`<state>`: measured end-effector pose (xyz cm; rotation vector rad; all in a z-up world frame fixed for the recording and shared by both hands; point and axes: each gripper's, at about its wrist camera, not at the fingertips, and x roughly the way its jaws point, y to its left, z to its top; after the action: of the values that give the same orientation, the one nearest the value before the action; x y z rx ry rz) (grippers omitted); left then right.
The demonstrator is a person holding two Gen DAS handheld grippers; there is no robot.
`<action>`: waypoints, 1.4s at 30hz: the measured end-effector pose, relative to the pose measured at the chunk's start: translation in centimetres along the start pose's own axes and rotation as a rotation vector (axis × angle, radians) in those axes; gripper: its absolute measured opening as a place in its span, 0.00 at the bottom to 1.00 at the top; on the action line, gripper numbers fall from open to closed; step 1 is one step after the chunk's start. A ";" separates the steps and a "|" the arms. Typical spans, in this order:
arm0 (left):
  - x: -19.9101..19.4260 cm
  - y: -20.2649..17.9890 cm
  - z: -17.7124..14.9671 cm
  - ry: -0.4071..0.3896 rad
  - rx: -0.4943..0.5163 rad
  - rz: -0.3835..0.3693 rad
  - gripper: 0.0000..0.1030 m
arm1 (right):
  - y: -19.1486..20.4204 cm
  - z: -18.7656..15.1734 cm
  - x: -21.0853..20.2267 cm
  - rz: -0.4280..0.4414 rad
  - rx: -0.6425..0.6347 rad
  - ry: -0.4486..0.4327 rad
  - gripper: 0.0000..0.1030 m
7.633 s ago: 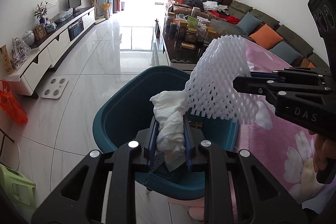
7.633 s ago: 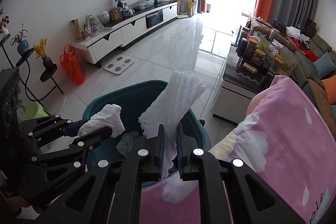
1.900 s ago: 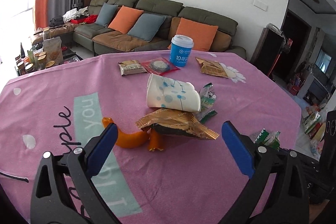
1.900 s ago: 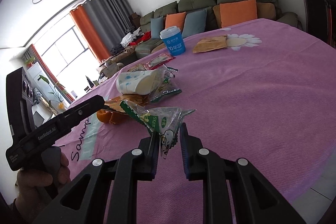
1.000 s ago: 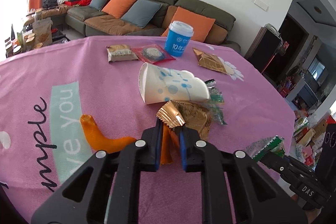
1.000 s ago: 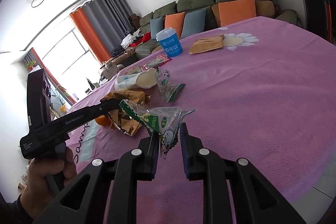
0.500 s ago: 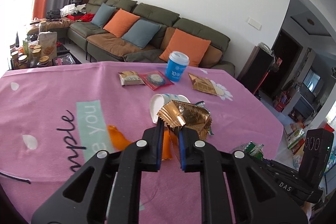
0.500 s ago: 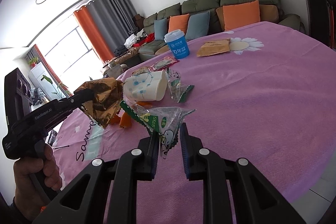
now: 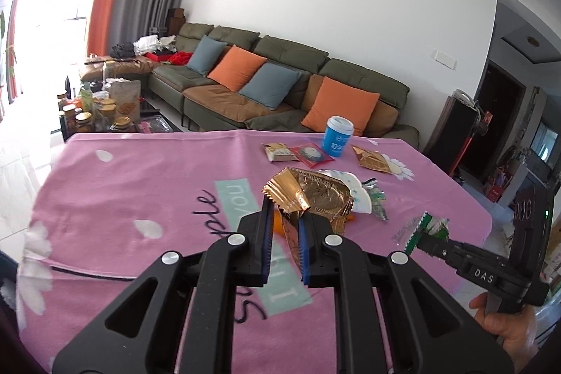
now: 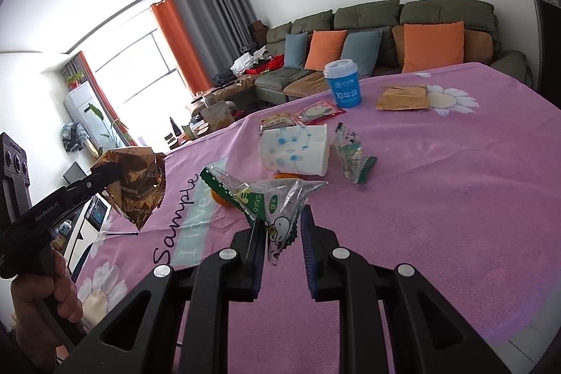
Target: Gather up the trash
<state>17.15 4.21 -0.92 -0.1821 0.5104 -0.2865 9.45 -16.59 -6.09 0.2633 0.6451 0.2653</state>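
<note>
The left gripper (image 9: 284, 216) pinches a gold wrapper (image 9: 315, 198) for the bin; the right gripper (image 10: 282, 230), at three o'clock, grips a clear wrapper (image 10: 270, 198).

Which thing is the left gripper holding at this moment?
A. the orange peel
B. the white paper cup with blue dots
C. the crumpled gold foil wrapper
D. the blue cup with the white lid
C. The left gripper is shut on the gold foil wrapper, lifted off the pink tablecloth, while the blue cup and the white paper cup remain on the table.
</note>
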 end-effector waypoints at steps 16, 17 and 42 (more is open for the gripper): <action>-11.4 8.0 -2.2 -0.109 -0.071 0.221 0.12 | 13.3 1.1 3.8 0.169 -0.259 0.028 0.17; -12.1 8.7 -2.3 -0.115 -0.078 0.237 0.12 | 14.1 1.1 4.0 0.182 -0.271 0.034 0.17; -24.5 23.1 -8.0 -0.122 -0.233 0.612 0.12 | 33.5 -1.0 8.9 0.417 -0.561 0.156 0.17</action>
<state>-2.17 32.96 -2.28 -0.2579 0.4544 0.3813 10.32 17.67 -1.05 -0.1696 0.6398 0.8566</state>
